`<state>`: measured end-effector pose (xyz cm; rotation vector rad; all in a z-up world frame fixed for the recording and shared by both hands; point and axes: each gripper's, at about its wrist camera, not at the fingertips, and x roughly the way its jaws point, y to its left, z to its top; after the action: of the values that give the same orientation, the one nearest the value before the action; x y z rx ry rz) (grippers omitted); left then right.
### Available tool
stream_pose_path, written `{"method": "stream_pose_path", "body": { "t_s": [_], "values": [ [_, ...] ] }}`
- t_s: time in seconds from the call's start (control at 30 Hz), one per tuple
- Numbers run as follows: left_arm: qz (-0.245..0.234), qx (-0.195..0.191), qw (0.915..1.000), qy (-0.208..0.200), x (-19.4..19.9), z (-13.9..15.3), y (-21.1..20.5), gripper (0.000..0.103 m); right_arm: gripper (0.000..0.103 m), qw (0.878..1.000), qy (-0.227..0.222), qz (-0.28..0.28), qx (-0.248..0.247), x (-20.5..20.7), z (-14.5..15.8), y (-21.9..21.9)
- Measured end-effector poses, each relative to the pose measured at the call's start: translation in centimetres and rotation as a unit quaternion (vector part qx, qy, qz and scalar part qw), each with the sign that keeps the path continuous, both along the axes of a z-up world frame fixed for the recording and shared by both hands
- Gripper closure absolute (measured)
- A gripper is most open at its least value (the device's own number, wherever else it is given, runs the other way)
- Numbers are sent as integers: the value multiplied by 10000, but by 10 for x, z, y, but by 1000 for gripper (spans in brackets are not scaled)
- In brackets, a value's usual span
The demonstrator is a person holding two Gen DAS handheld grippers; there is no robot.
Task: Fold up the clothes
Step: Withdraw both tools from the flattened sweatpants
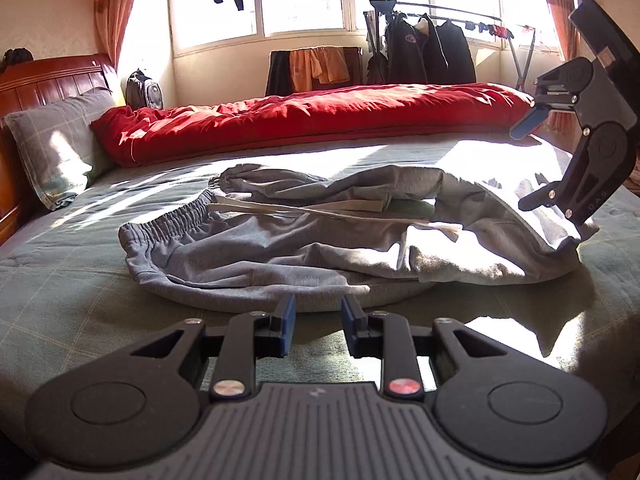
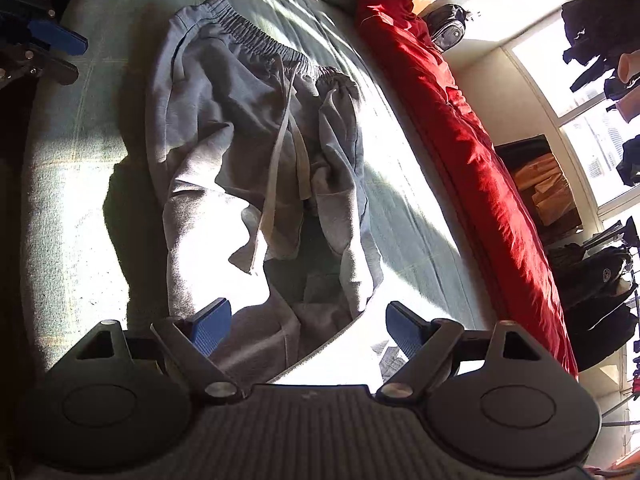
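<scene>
Grey sweatpants [image 1: 256, 256] lie crumpled on the green checked bedsheet [image 1: 72, 280], elastic waistband to the left and pale drawstrings [image 1: 304, 210] trailing across them. My left gripper [image 1: 319, 320] hovers low at the near edge of the pants, open by a narrow gap with nothing between its blue pads [image 1: 286, 322]. My right gripper [image 1: 526, 164] hangs wide open above the raised right end of the pants. In the right wrist view the right gripper [image 2: 308, 326] spreads wide over the bunched leg fabric of the sweatpants [image 2: 224, 128], holding nothing. The left gripper [image 2: 56, 54] shows at top left.
A rolled red duvet [image 1: 320, 116] runs along the far side of the bed. A grey pillow [image 1: 60, 148] leans on the wooden headboard [image 1: 44, 80] at left. A backpack [image 1: 144, 90], a clothes rack with dark jackets [image 1: 428, 52] and bright windows stand beyond.
</scene>
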<state>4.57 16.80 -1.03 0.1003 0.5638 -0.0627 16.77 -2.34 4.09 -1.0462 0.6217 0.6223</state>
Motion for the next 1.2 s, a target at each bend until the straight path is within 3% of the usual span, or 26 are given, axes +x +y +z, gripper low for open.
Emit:
{"method": "stream_pose_path", "body": {
  "t_s": [0.2,0.43,0.6,0.83,1.0,1.17,1.2],
  "values": [
    [-232,-60,9997,95,9,-5,-12,77,15,9992,68,-247,291,-8,7,-17],
    [-402,-62,9992,60,12,-4,-21,77,17,9996,-10,-235,148,-16,5,-32],
    [-298,80,9995,103,6,-5,-16,77,32,9937,317,-804,710,9,20,-74],
    [-102,108,9996,244,4,-8,-10,75,37,9768,709,-1269,1572,21,15,-128],
    [-253,186,9988,389,8,-17,-27,70,37,9816,710,-878,1542,-6,-5,-128],
    [-431,201,9978,469,15,-23,-44,69,38,9947,546,-71,871,-34,-34,-107],
    [-465,201,9975,484,16,-24,-48,69,43,9966,457,62,689,-37,-40,-103]
  ]
}}
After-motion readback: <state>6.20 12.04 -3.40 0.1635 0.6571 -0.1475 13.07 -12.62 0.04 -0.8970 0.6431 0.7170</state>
